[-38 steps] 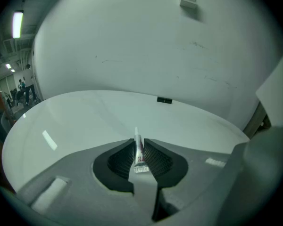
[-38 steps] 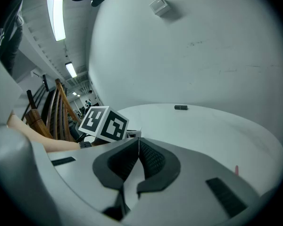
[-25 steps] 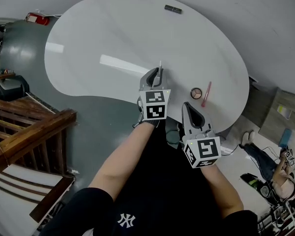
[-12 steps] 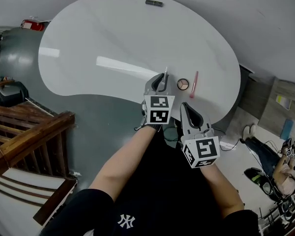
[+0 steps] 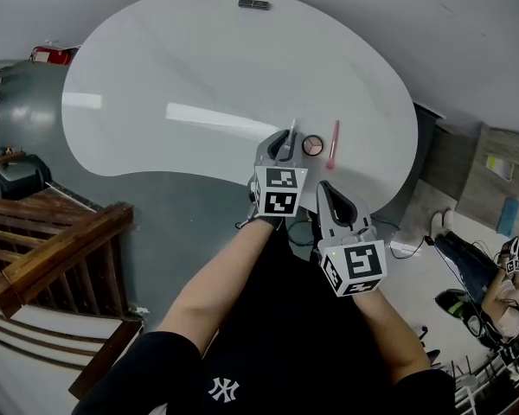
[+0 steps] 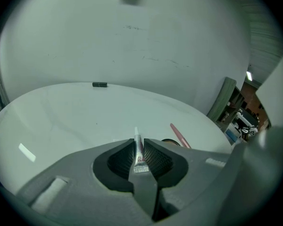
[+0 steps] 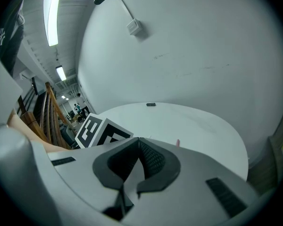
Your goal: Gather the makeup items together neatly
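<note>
Over the white surface [image 5: 199,67], the left tongs [image 5: 285,141] hold a thin tube [image 5: 291,130] just beside a round compact [image 5: 312,145] and a pink stick [image 5: 333,143]. The right tongs [image 5: 327,187] hang nearer the person, at the surface's edge. A dark bar [image 5: 253,4] lies at the far rim.

Far dark item [image 5: 253,4], indistinct.

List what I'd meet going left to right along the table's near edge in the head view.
The small tube gripped in the left claw → round compact → pink pencil.
</note>
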The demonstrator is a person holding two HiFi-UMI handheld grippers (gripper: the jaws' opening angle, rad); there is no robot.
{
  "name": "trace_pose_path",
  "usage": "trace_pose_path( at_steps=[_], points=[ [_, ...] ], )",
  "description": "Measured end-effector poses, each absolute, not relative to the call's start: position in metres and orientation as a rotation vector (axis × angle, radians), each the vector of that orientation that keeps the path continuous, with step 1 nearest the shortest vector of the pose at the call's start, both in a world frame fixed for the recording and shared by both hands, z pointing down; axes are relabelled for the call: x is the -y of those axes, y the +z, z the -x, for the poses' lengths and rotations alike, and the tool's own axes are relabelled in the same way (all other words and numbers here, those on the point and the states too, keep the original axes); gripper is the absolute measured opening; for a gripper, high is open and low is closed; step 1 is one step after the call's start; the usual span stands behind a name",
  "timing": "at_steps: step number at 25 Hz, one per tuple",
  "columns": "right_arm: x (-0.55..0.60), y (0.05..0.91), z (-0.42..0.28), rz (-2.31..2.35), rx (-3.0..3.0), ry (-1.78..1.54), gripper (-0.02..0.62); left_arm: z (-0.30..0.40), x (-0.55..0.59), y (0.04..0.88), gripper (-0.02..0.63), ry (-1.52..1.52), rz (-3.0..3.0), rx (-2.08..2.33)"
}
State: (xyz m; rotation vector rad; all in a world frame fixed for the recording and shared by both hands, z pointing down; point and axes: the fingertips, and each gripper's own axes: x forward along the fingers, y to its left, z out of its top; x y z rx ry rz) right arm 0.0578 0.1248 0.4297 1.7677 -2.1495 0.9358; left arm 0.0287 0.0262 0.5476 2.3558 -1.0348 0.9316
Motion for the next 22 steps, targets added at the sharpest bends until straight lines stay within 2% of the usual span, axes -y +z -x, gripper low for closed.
trace_pose_path(
  at_steps=[22],
  points=[
    [-0.120, 0.436, -0.049, -1.743, 2.141, 0.956, 0.017, -0.028, -0.025, 0.552, 0.071, 0.904, -2.373, 0.971]
  ],
)
